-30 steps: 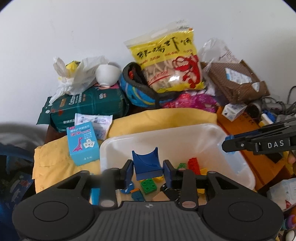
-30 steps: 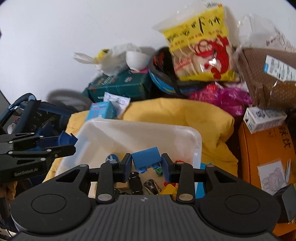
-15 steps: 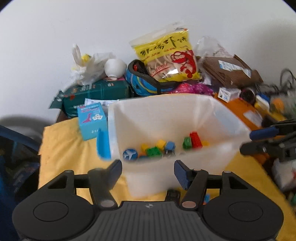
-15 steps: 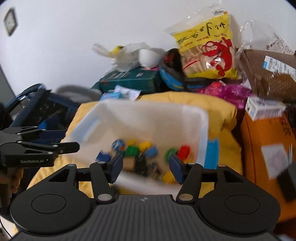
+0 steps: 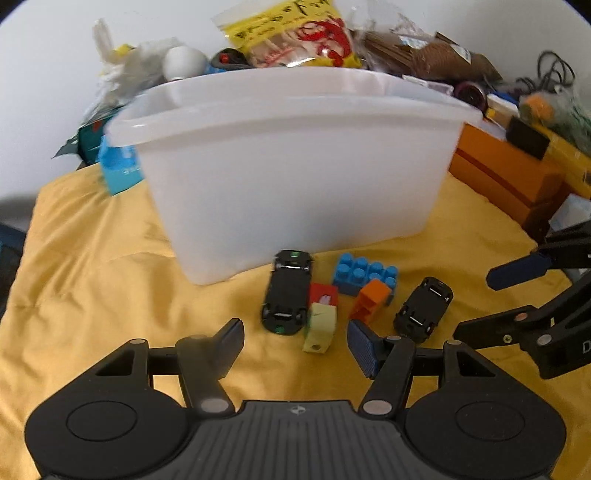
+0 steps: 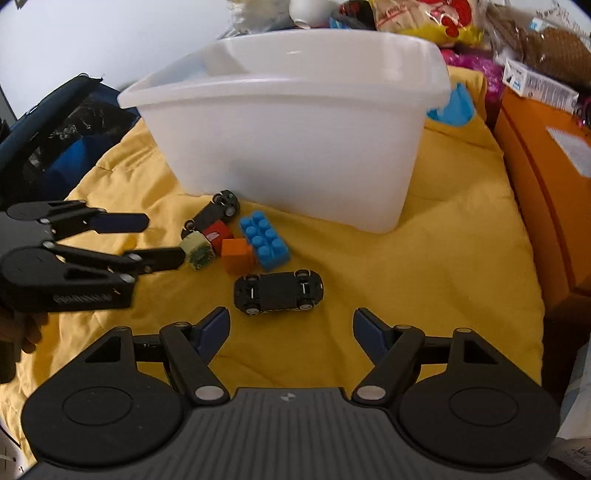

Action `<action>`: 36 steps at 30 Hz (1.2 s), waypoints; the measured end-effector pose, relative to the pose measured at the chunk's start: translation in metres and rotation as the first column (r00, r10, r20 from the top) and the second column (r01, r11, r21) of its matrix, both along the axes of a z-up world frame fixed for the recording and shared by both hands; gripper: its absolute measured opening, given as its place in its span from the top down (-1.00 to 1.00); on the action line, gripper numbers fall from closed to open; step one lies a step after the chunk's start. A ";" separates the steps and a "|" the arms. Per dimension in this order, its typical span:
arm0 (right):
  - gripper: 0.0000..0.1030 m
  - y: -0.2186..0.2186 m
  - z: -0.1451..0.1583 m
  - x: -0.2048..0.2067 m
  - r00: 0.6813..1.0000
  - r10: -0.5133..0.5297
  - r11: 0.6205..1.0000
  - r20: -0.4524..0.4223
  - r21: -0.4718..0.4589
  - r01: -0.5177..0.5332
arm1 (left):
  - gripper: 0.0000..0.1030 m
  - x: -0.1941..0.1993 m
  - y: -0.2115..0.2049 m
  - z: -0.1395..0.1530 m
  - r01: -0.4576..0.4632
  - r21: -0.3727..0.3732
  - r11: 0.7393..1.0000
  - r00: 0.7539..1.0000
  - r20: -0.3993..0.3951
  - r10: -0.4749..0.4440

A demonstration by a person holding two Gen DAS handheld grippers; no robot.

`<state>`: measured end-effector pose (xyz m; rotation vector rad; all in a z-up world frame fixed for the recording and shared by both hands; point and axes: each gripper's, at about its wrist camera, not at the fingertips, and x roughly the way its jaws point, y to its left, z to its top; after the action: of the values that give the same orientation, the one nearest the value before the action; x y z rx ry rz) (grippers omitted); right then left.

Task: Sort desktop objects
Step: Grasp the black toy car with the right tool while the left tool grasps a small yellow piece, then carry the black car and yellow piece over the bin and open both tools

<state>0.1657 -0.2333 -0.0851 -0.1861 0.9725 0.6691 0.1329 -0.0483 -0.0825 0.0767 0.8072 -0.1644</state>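
A white plastic bin [image 5: 295, 162] stands on a yellow cloth [image 5: 92, 280]; it also shows in the right wrist view [image 6: 291, 136]. In front of it lie two upside-down black toy cars [image 5: 288, 291] [image 5: 423, 309], a blue brick [image 5: 364, 277], an orange block [image 5: 371, 300], a red block [image 5: 322, 294] and a pale yellow-green block [image 5: 320, 326]. My left gripper [image 5: 295, 341] is open just short of the pale block. My right gripper [image 6: 291, 328] is open just before one car [image 6: 279, 291]. The blue brick [image 6: 264, 240] lies beyond it.
Behind the bin is a clutter of snack bags [image 5: 291, 33], a brown package [image 5: 424, 55] and a light blue card box [image 5: 120, 170]. An orange box [image 6: 550, 177] stands along the right side. A dark blue bag [image 6: 62, 125] sits at the left.
Both grippers let go of blue pieces, opened and dropped low to the cloth. The bin's inside is now out of sight and loose toys in front of it came into view.
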 end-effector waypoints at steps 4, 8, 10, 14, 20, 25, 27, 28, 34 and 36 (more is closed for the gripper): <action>-0.49 0.003 -0.005 0.003 1.000 0.006 1.000 -0.006 -0.010 -0.006 | 0.32 0.006 -0.006 -0.005 0.044 -0.004 0.999 0.999 -0.003 -0.044; -0.55 0.009 -0.013 0.004 1.000 0.011 1.000 -0.013 -0.015 -0.011 | 0.67 0.000 -0.004 -0.004 0.079 -0.001 0.997 0.997 0.004 -0.079; -0.55 0.013 -0.016 0.006 1.000 0.019 1.000 -0.016 -0.011 -0.019 | 0.67 -0.004 0.001 -0.001 0.077 -0.007 0.997 0.997 0.009 -0.077; -0.56 0.025 -0.027 0.010 1.000 0.021 0.999 -0.016 -0.032 -0.021 | 0.67 -0.015 0.018 0.009 0.038 -0.017 0.999 0.999 0.019 -0.037; -0.34 0.018 -0.022 0.009 1.000 0.008 1.000 0.007 0.017 -0.008 | 0.67 -0.033 0.036 0.033 -0.010 -0.068 0.998 0.999 0.051 0.013; -0.34 -0.001 0.006 -0.008 0.999 0.010 0.998 0.053 0.059 -0.013 | 0.66 -0.046 0.043 0.051 -0.045 -0.099 0.994 0.997 0.060 0.051; -0.34 -0.010 0.023 -0.014 0.998 0.003 0.996 0.070 0.089 -0.009 | 0.66 -0.048 0.045 0.061 -0.047 -0.111 0.993 0.996 0.072 0.055; -0.34 -0.014 0.032 -0.016 0.997 -0.006 0.995 0.078 0.105 -0.002 | 0.66 -0.048 0.044 0.067 -0.044 -0.112 0.993 0.995 0.081 0.053; -0.34 -0.021 0.094 -0.011 0.987 -0.042 0.977 0.152 0.214 0.009 | 0.66 -0.040 0.047 0.106 -0.031 -0.122 0.992 0.988 0.144 0.048; -0.34 -0.020 0.110 -0.004 0.983 -0.054 0.972 0.175 0.236 0.012 | 0.66 -0.032 0.049 0.120 -0.042 -0.135 0.990 0.985 0.161 0.064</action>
<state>0.1618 -0.2535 0.0245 -0.0210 0.7152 0.7175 0.1009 0.0008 0.0379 -0.0545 0.6311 -0.1576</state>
